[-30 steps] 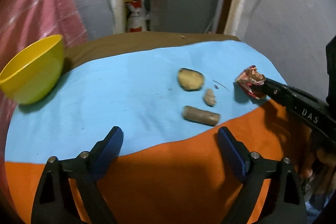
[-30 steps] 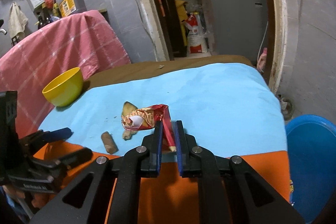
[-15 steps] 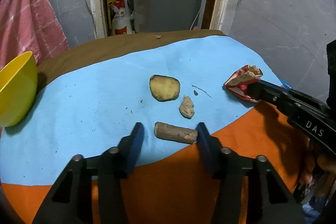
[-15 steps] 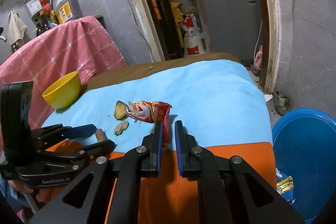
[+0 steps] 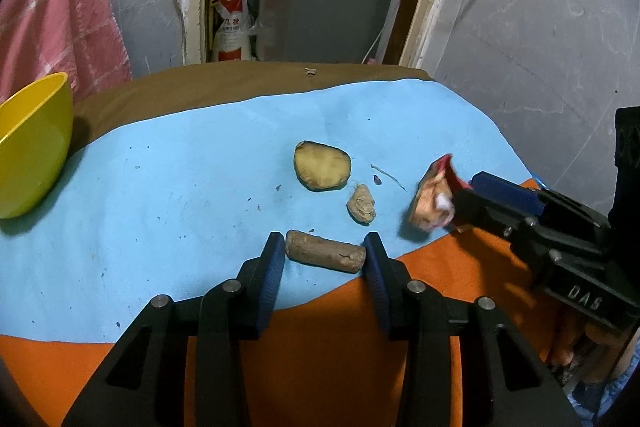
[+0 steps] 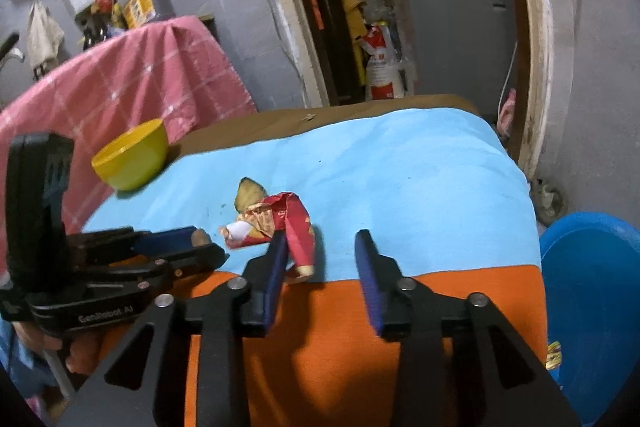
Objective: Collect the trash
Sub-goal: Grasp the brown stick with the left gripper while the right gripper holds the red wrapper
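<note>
A brown stick piece (image 5: 325,257) lies on the blue cloth (image 5: 180,167). My left gripper (image 5: 323,241) is closing on it, one pad at each end, touching. To its right a crumpled red snack wrapper (image 5: 430,199) hangs blurred at the tip of my right gripper (image 5: 478,189). In the right wrist view the right gripper (image 6: 321,239) is opening. The wrapper (image 6: 280,219) leans on its left finger only, with a wide gap to the right pad. A yellow-brown slice (image 5: 322,171) and a small tan lump (image 5: 361,209) lie just beyond the stick.
A yellow bowl (image 5: 32,147) stands at the table's far left, with a pink checked cloth (image 6: 132,79) behind it. A blue tub (image 6: 592,287) sits on the floor off the table's right edge. An orange cloth (image 5: 320,347) covers the near side.
My left gripper's jaws narrowed from wide open and moved in until they bracket the stick. My right gripper's jaws, shut on the wrapper before, have parted, and the wrapper now droops against one finger.
</note>
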Demonstrator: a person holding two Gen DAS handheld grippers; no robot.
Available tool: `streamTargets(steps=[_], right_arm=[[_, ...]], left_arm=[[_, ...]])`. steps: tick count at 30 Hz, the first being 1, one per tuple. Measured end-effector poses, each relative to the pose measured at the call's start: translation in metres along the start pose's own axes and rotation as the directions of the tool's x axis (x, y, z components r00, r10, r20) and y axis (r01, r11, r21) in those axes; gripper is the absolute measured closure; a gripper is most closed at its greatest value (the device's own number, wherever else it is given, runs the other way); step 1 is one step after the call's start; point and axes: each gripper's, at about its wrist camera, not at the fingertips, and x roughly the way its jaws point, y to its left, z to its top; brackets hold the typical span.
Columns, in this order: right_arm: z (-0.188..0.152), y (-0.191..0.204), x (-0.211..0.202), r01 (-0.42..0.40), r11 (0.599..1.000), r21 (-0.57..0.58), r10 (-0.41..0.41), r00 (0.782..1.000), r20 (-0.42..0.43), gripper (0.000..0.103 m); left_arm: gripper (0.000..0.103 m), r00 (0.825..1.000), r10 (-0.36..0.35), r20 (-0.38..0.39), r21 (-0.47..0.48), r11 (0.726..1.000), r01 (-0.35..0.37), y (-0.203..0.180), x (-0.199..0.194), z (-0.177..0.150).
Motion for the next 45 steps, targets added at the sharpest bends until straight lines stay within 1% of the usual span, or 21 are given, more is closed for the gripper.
streamTargets(steps=[3, 9, 14, 15, 16, 17, 19, 22, 25, 36, 43, 45], right_arm=[[-0.001, 0.003, 0.001, 0.013, 1.0, -0.017, -0.013, 1.0, -0.005, 0.062], [0.0, 0.004, 0.002, 0.01, 1.0, -0.023, -0.01, 1.0, -0.012, 0.061], [-0.001, 0.01, 0.003, 0.026, 0.998, -0.052, -0.028, 0.999, -0.026, 0.062], [-0.001, 0.012, 0.004, 0.028, 0.998, -0.06, -0.029, 0.999, -0.029, 0.065], [-0.002, 0.012, 0.005, 0.027, 0.997, -0.066, -0.029, 0.999, -0.035, 0.072], [-0.002, 0.013, 0.006, 0.021, 0.997, -0.072, -0.024, 0.999, -0.043, 0.075], [-0.004, 0.016, 0.01, 0.018, 0.996, -0.087, -0.023, 0.998, -0.059, 0.087], [-0.005, 0.02, 0.011, 0.023, 0.994, -0.107, -0.03, 0.998, -0.064, 0.089], [-0.006, 0.019, 0.011, 0.027, 0.994, -0.102, -0.033, 0.998, -0.059, 0.092], [-0.007, 0.015, 0.008, 0.014, 0.997, -0.072, -0.017, 0.999, -0.036, 0.092], [-0.007, 0.013, 0.006, 0.019, 0.999, -0.05, -0.019, 1.0, -0.014, 0.095], [-0.007, 0.013, 0.006, 0.018, 0.999, -0.043, -0.019, 1.0, -0.01, 0.096]], left_arm=[[0.067, 1.0, -0.001, 0.0, -0.002, 1.0, 0.001, -0.001, -0.001, 0.0], [0.067, 1.0, -0.003, 0.001, -0.005, 1.0, 0.003, -0.002, -0.002, -0.001], [0.067, 1.0, -0.006, 0.001, -0.009, 1.0, 0.006, -0.002, -0.001, -0.002], [0.067, 1.0, -0.006, 0.001, -0.009, 1.0, 0.006, -0.002, -0.001, -0.002], [0.067, 1.0, -0.006, 0.001, -0.01, 1.0, 0.006, -0.002, -0.001, -0.001], [0.067, 1.0, -0.006, 0.001, -0.009, 1.0, 0.006, -0.002, -0.001, -0.001], [0.067, 1.0, -0.006, 0.001, -0.009, 1.0, 0.006, -0.002, -0.001, -0.001], [0.067, 1.0, -0.007, 0.002, -0.009, 1.0, 0.007, -0.001, -0.001, -0.001], [0.067, 1.0, -0.006, 0.002, -0.009, 1.0, 0.006, -0.001, -0.001, -0.001], [0.067, 1.0, -0.01, 0.003, -0.012, 1.0, 0.01, 0.0, -0.001, -0.001], [0.068, 0.999, -0.049, 0.019, -0.058, 0.997, 0.05, 0.006, -0.006, -0.002], [0.068, 0.998, -0.044, 0.037, -0.072, 0.996, 0.046, 0.007, -0.01, -0.002]])
